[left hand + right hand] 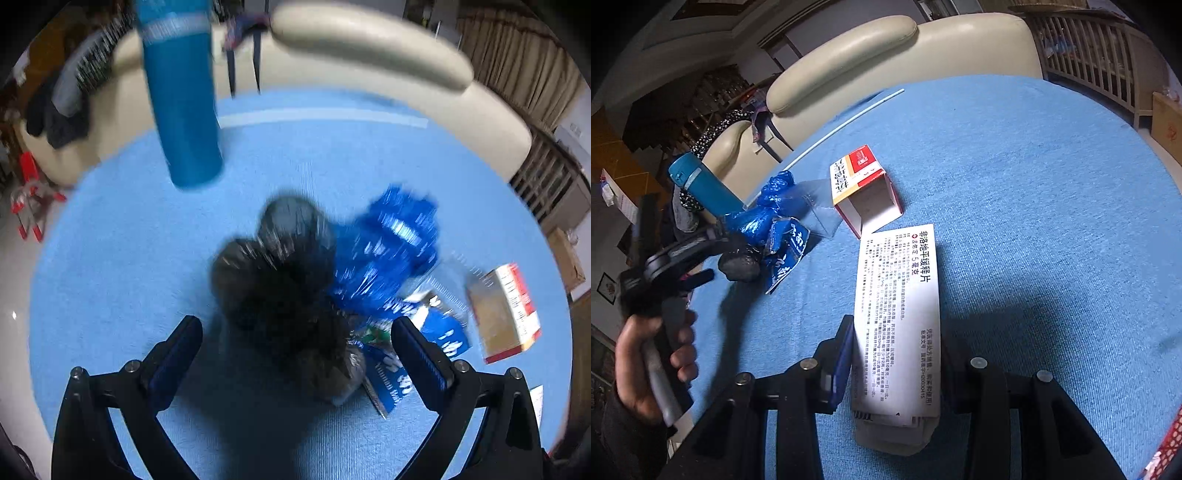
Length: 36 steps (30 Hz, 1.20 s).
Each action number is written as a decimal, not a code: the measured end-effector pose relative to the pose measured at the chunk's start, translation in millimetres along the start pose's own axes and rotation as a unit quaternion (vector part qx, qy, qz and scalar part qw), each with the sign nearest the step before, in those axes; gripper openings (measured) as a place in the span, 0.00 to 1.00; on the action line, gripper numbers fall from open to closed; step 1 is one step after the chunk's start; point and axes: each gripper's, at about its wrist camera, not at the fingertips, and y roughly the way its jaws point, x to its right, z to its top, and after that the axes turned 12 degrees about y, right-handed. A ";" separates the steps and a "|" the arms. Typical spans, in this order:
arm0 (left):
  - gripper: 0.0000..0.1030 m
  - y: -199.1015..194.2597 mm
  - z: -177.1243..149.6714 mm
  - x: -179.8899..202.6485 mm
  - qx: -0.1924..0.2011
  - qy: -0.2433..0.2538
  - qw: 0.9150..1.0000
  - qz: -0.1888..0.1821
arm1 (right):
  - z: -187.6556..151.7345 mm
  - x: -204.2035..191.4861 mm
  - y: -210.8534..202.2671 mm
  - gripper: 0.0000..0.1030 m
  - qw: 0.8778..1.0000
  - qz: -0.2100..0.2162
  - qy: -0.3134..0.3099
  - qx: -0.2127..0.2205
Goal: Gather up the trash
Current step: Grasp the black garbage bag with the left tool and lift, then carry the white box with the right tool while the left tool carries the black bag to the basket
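The folded white paper leaflet [899,321] printed with dense black Chinese text carries a large heading, 非洛地平缓释片, with 5毫克 in red beside it. It lies on the light blue woven cloth [1034,221] covering the table, its near end clamped between the fingers of the right gripper [894,369]; the blue-padded left finger [842,354] presses its edge, while the other finger is hidden behind the paper.

Just beyond the leaflet's far end lies a small cardboard medicine box [866,188], white, yellow and red, with its open end facing the leaflet; nothing can be seen inside it, and its print is too small to read.

Left of the box sits a heap of trash: a crumpled shiny blue plastic wrapper [391,251], a flat blue packet with white Chinese characters [391,373] that I cannot read, a clear plastic piece [816,210] and a dark crumpled foil-like lump [280,291], blurred in the left wrist view.

The left gripper [295,354] hangs over that dark lump with its fingers spread on either side, not pressing it. A person's hand [653,365] grips its handle at the left.

A teal cylindrical bottle with a pale band near its cap [181,92] stands at the far left of the cloth. A thin white stick [842,123] lies along the cloth's far edge, before a cream padded leather sofa [842,48].
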 end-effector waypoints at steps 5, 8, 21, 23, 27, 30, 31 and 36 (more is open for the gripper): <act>0.29 -2.8 -20.6 2.5 -0.010 0.015 1.000 -0.014 | -1.1 -0.6 0.5 0.42 1.000 -0.001 -0.003 -0.001; 0.28 -20.8 -36.7 3.1 0.000 0.017 1.000 0.002 | -0.9 -3.8 2.6 0.41 1.000 -0.008 -0.004 0.000; 0.28 -102.5 -118.7 35.6 0.051 0.058 0.997 -0.003 | -28.7 -42.8 -23.5 0.41 1.000 -0.006 -0.024 0.013; 0.28 -108.7 -124.6 34.2 0.057 0.058 0.997 -0.006 | -34.6 -50.0 -31.7 0.41 0.999 -0.004 -0.029 0.018; 0.28 -122.2 -134.6 33.9 0.071 0.063 0.995 -0.010 | -46.5 -62.9 -47.8 0.41 0.999 0.001 -0.037 0.030; 0.28 -131.8 -139.8 33.9 0.083 0.069 0.994 -0.011 | -54.1 -69.3 -59.6 0.41 0.998 0.006 -0.040 0.039; 0.28 -134.9 -141.7 34.3 0.086 0.070 0.994 -0.011 | -56.5 -70.9 -62.0 0.41 0.998 0.008 -0.040 0.041; 0.28 -154.6 -147.6 37.6 0.108 0.079 0.991 -0.010 | -67.3 -75.4 -81.1 0.41 0.998 0.016 -0.039 0.055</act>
